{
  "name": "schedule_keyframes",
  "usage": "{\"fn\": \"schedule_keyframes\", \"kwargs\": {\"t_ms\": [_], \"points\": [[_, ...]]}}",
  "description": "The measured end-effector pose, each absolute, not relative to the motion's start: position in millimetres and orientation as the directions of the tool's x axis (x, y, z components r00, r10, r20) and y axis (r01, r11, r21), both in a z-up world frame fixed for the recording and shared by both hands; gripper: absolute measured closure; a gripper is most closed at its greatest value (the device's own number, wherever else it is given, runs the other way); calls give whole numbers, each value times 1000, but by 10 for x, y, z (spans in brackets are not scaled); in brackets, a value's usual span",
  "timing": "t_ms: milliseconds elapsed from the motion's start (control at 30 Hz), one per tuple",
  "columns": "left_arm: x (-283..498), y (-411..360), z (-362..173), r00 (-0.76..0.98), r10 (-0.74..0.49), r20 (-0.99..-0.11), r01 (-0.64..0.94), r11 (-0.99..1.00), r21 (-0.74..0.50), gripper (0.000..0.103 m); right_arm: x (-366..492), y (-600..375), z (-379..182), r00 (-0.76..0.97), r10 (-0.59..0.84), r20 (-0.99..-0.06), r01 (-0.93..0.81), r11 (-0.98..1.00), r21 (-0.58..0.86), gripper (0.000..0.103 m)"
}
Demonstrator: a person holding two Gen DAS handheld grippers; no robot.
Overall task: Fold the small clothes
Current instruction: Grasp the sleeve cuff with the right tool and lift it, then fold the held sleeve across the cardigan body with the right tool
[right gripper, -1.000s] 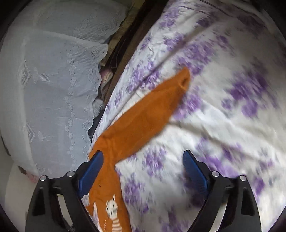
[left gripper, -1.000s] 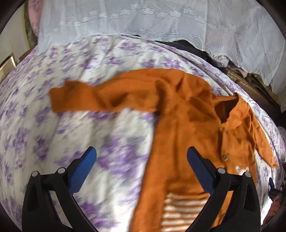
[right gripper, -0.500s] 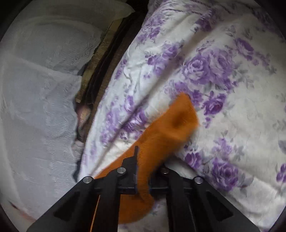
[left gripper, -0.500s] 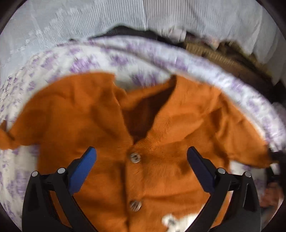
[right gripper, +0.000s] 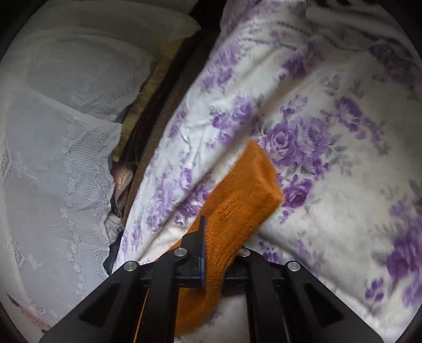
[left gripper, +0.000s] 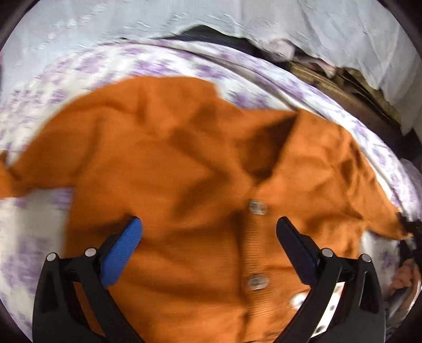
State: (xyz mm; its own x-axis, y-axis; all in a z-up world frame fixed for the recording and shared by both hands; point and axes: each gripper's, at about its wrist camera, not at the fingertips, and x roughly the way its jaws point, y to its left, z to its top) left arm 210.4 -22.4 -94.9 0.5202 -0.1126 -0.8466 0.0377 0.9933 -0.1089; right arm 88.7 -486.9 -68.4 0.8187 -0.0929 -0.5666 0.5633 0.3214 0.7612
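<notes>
A small orange knit cardigan (left gripper: 184,184) with buttons lies spread, front up, on the purple-flowered bedspread (left gripper: 168,63). My left gripper (left gripper: 208,232) is open and hovers just over its chest, left of the button placket. My right gripper (right gripper: 219,250) is shut on the cardigan's sleeve (right gripper: 242,192); the cuff end sticks out past the fingers over the bedspread (right gripper: 329,118).
White lace curtain fabric (left gripper: 237,18) hangs past the bed's far edge, also in the right wrist view (right gripper: 58,132). A dark gap with wooden slats (right gripper: 158,110) runs between the bed and the curtain. The other sleeve (left gripper: 15,179) trails off to the left.
My left gripper has shifted left and a little closer over the cardigan's chest. My right gripper closed on the sleeve and now holds it, with the cuff lifted slightly.
</notes>
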Motion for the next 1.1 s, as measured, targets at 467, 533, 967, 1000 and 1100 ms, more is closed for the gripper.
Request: {"fn": "schedule_keyframes", "kwargs": {"t_ms": [467,533,967,1000,1100], "points": [[2018,1517,-1039,530,90,-843,-175,984,-6,4,1641,-3786,151,868,109,-485,288,686,669,97],[2001,1773,-1099,527,64,-848,-208,977,-56,4,1702,-3620,220,865,125,-486,274,694,666,97],[1863,2385,-1229,575,78,-814,-295,948,-117,4,2241,-1987,352,816,217,-536,146,819,555,97],[1882,2332,-1240,570,105,-815,-294,952,-83,4,2278,-1870,338,810,223,-542,134,830,542,97],[1842,2338,-1237,577,109,-810,-297,951,-84,4,2394,-1520,242,782,242,-575,99,862,497,97]]}}
